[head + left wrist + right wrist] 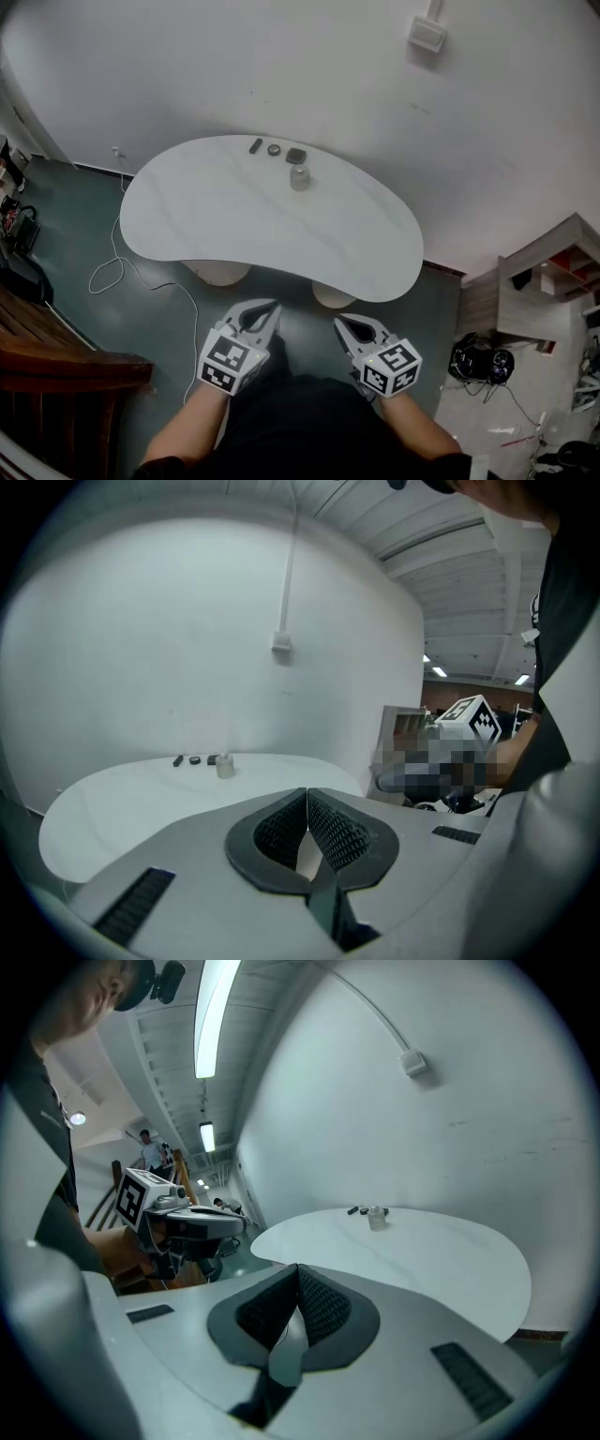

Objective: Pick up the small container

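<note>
Jaws closed on both sides, nothing held. Left gripper [307, 797]: ribbed black pads meet at the tips, gap empty. Right gripper [297, 1271]: same, pads together, empty. From the head view, my left gripper [272, 307] and right gripper [341, 323] sit side by side over the grey-green floor [84, 225]. They are just short of the table's near edge, both pointing at it, marker cubes up.

Plain white wall [281, 66] behind everything, with a small white wall box [427, 34] mounted on it.

White kidney-shaped tabletop [234, 216] on two pale round pedestal feet [217, 272]; surface mostly bare.

Dark brown wooden furniture [56, 356] at the left edge; can't tell what it is. Light wooden shelf unit [539, 281] at the right. Thin white cable [112, 272] loops on the floor left of the table.

Small container, a pale translucent capped jar [299, 176]: upright on the far side of the tabletop, close to the wall-side edge and well apart from both grippers. Both gripper views also see it, far across the table [225, 766] [378, 1217].

Row of three small dark items just behind it: short black bar [256, 145], dark round disc [274, 149], dark square piece [296, 156]. The square piece is just beside the container; can't tell if they touch.
</note>
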Demonstrator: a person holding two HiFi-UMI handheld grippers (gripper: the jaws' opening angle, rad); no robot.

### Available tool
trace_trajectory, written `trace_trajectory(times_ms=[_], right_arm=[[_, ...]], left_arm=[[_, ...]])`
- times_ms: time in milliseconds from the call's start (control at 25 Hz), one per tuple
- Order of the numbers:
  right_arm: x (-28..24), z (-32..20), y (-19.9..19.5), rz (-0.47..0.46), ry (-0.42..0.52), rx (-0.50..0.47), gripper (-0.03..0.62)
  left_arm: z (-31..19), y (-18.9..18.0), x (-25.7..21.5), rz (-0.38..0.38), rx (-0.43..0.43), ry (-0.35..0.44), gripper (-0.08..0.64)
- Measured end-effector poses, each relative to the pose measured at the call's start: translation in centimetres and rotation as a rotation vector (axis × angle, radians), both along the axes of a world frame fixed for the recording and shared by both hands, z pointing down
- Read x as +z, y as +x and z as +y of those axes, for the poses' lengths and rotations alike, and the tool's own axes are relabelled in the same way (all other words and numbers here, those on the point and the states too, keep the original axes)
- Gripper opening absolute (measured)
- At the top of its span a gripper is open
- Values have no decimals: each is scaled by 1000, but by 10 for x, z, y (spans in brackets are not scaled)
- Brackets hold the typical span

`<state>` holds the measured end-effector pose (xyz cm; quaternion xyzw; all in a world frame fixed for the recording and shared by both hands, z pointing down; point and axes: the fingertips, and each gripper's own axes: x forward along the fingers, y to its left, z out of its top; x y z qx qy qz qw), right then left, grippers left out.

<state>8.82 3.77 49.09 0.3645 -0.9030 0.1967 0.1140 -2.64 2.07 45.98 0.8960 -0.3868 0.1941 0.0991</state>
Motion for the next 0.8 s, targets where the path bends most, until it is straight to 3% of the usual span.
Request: trace_trajectory(times_ms=[800], right_arm=[[-16, -227, -71, 51, 5, 137, -5]], left_arm=[[-234, -58, -7, -36, 188, 29, 17]])
